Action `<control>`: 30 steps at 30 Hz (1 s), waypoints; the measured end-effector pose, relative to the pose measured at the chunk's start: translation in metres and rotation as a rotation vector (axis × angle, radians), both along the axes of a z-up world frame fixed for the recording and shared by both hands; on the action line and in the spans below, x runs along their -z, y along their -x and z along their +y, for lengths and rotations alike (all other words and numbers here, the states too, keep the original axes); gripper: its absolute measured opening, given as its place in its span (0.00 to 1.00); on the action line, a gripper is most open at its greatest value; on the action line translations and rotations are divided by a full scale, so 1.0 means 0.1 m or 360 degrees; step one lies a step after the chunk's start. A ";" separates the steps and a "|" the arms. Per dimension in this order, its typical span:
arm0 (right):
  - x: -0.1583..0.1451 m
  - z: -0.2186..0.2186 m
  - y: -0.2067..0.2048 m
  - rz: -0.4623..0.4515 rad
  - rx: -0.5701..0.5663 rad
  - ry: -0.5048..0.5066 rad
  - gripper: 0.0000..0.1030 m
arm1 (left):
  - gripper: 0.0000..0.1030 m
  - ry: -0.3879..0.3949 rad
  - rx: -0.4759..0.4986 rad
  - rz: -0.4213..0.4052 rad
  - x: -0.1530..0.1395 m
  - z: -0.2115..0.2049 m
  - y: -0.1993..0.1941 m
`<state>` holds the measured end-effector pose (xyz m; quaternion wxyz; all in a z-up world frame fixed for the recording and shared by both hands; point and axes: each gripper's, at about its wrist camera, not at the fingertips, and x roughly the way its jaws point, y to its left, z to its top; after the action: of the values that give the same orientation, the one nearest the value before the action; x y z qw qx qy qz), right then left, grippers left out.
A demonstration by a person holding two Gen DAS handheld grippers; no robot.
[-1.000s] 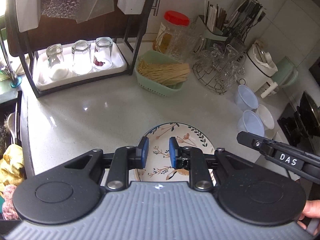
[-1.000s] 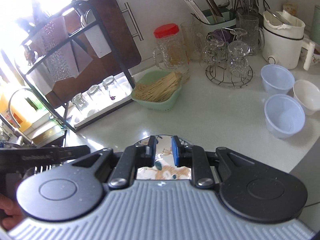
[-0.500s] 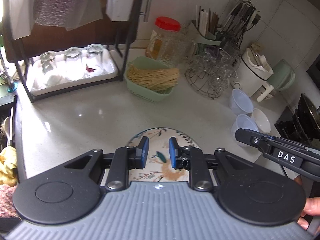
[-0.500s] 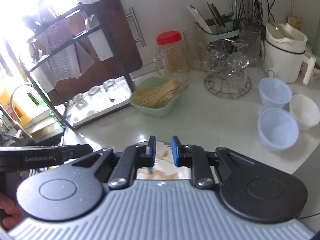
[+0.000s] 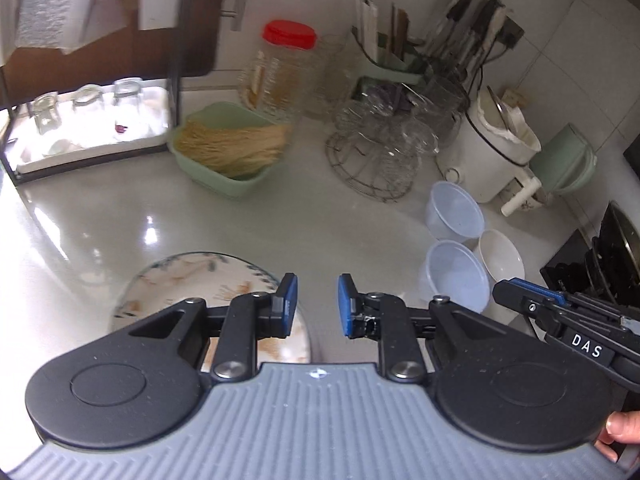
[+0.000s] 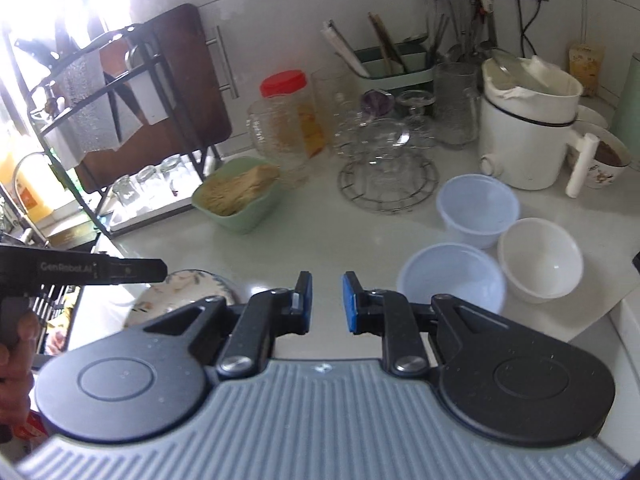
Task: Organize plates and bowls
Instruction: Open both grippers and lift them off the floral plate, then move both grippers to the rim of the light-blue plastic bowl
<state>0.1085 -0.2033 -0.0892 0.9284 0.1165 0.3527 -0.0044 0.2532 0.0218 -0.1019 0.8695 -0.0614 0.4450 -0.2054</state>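
Worktop contents, left to right.

1. Rack (image 6: 120,128), back left corner: upturned glasses (image 5: 88,104) on its bottom tray.
2. Flowered plate (image 5: 192,292), flat at the front edge, left of centre. Nothing grips it.
3. Green basket (image 5: 228,160) of dry noodles, behind the plate, toward the back wall.
4. Red-lidded jar (image 6: 286,120), against the back wall.
5. Wire stand (image 6: 386,184) of glassware, centre back.
6. Left gripper (image 5: 317,305): fingers a narrow gap apart, nothing between them, over bare worktop just right of the plate.
7. Right gripper (image 6: 326,301): fingers likewise slightly parted and empty, between plate and bowls.
8. Two pale blue plastic bowls (image 6: 478,210) and one white bowl (image 6: 540,258), clustered near the front right edge, rims touching or nearly so.
9. White cooker (image 6: 528,132), back right.

Risks: the bowls look light and crowded, so a finger entering one could likely shove its neighbours toward the edge. The narrow gap may not clear a rim unless widened. The plate overhanging or near the front edge could slide off if nudged.
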 end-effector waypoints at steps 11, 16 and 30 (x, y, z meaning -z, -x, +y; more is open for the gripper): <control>0.16 -0.76 0.11 -0.0073 0.0093 -0.0117 0.20 | 0.23 0.0014 0.0100 0.0055 0.13 -0.82 -0.04; 0.19 -0.99 0.19 -0.0114 0.0117 -0.0120 0.20 | 0.23 -0.0019 0.0180 0.0055 0.25 -1.15 -0.07; 0.65 -1.22 0.31 -0.0029 0.0173 -0.0085 0.20 | 0.23 -0.0113 0.0288 0.0133 0.68 -1.64 -0.16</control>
<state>0.0775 -0.3255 -0.1544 0.9265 0.1603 0.3374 -0.0443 0.2689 -0.1425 -0.1695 0.8297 0.0013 0.4915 -0.2644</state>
